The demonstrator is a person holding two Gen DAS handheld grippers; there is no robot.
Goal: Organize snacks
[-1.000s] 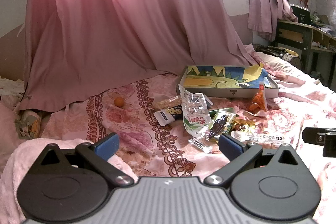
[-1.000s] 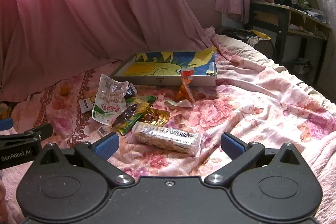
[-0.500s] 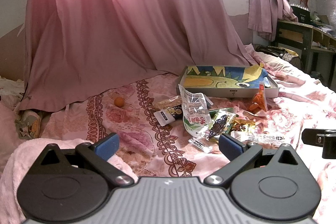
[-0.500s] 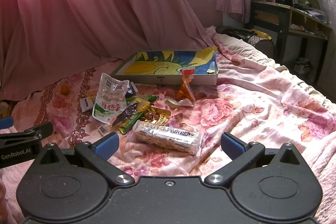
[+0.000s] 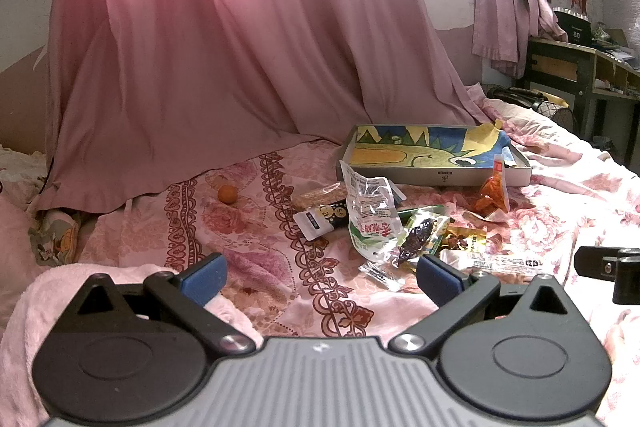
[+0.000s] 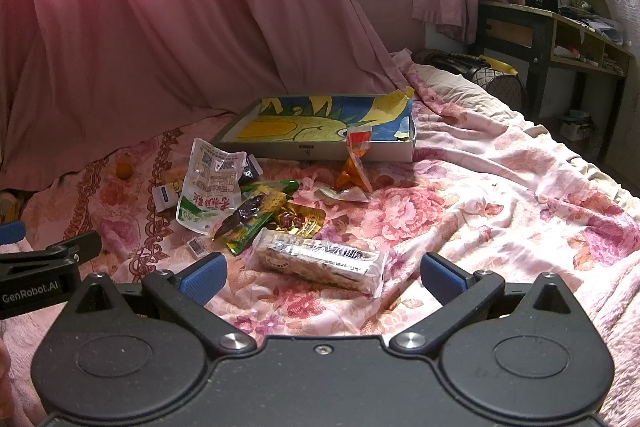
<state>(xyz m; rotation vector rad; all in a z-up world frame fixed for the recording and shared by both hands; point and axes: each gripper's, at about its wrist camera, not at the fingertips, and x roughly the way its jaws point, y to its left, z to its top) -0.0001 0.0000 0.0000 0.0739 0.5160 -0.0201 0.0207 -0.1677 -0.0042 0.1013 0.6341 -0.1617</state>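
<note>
- Left wrist view: your left gripper [image 5: 320, 277] is spread wide with nothing in it, hovering low over the floral bedspread [image 5: 248, 227]. The snack pile [image 5: 400, 223] sits ahead and to the right, just in front of the shallow box [image 5: 440, 179] lined with a cartoon drawing; the box looks empty of snacks. One dark packet [image 5: 322, 219] reads something like "Ca", and the white and green pouch [image 5: 370, 215] has red characters. A small orange fruit [image 5: 227, 193] lies apart on the left, near the pink curtain [image 5: 224, 47].
- Right wrist view: your right gripper [image 6: 320, 277] is also released, with the long cereal bar [image 6: 320, 261] lying just ahead between its fingers, not touched. The other gripper's side reads "GenRobot.AI". An orange sachet [image 6: 354, 163] leans on the box front. A desk [image 6: 560, 31] stands far right with a box marked "80".
</note>
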